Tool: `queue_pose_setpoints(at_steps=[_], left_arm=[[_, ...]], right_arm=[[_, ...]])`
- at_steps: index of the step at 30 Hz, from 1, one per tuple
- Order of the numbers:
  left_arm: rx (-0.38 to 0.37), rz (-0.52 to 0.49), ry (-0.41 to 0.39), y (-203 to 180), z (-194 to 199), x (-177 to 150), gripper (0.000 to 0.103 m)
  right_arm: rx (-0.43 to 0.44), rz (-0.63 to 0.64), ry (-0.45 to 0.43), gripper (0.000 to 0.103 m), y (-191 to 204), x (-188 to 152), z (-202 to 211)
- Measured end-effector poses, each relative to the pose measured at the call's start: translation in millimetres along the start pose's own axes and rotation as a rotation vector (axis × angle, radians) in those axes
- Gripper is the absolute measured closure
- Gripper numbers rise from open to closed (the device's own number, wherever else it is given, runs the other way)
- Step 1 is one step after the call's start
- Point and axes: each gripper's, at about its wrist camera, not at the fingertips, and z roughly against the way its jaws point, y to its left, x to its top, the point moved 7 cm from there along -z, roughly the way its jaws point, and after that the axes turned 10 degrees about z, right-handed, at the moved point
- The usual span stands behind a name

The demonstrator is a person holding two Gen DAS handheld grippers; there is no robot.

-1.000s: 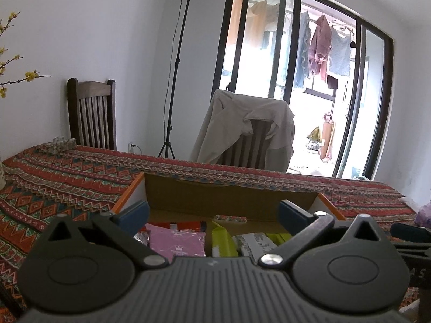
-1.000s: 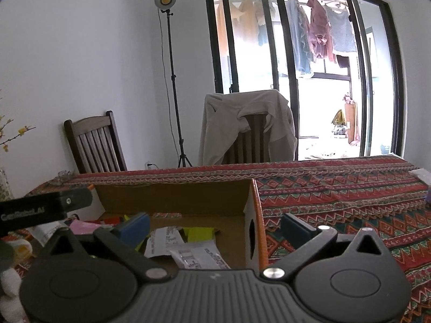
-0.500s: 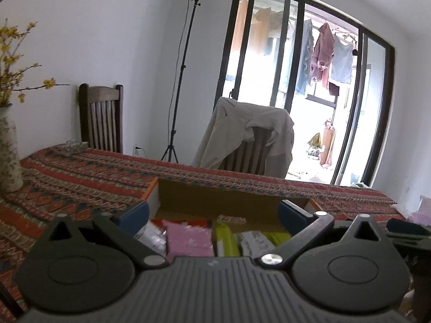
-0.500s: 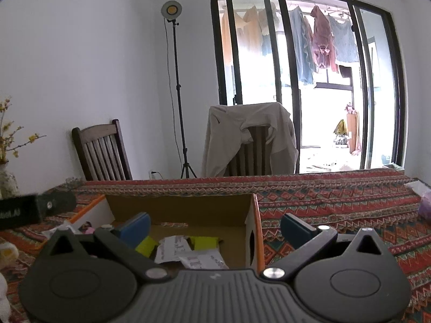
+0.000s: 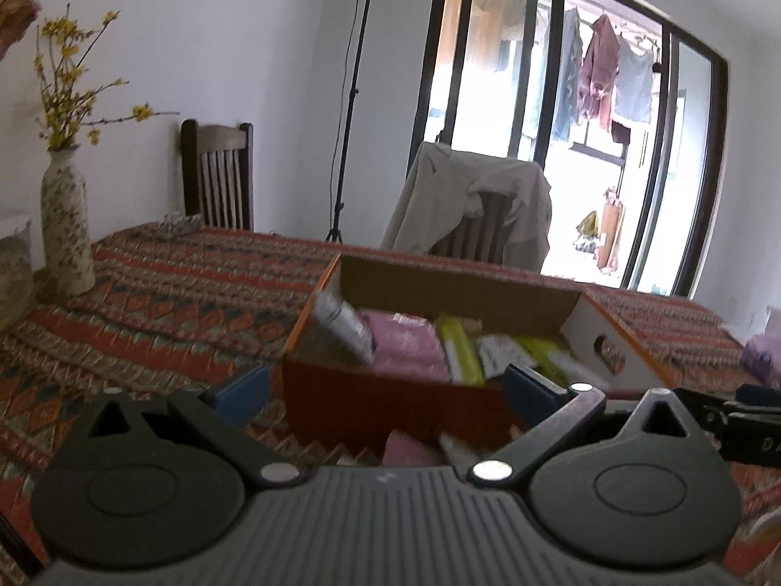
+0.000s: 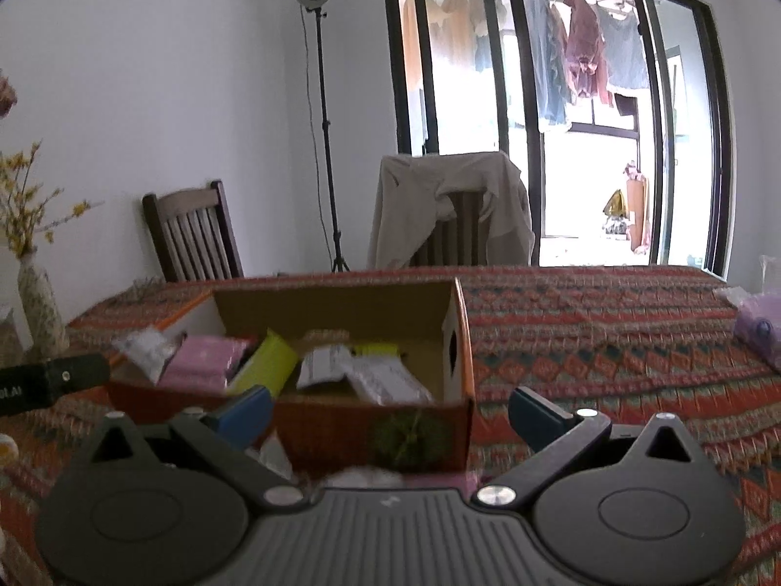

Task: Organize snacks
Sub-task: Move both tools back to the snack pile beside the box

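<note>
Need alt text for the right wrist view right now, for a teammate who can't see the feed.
The open, empty right gripper faces an orange cardboard box holding a pink packet, a yellow-green packet and white packets, on a red patterned tablecloth. Behind stand two chairs, one draped with a beige jacket, and a glass door.

Blown-out window [image 5: 576,146] daylight, motion blur, fisheye
</note>
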Motion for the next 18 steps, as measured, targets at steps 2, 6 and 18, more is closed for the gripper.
queue_pose_setpoints(at_steps=[2,6,18], left_arm=[[0.016,-0.013,0.007,7,3,-9,0.0],[0.037,-0.021,0.026,21,8,-25,0.0],[0.061,-0.005,0.096,42,-2,-52,0.0]], right_arm=[[0.001,0.003,0.015,0.0,1,-9,4],[0.0,0.004,0.042,0.0,2,-26,11],[0.001,-0.008,0.106,0.0,-2,-58,22]])
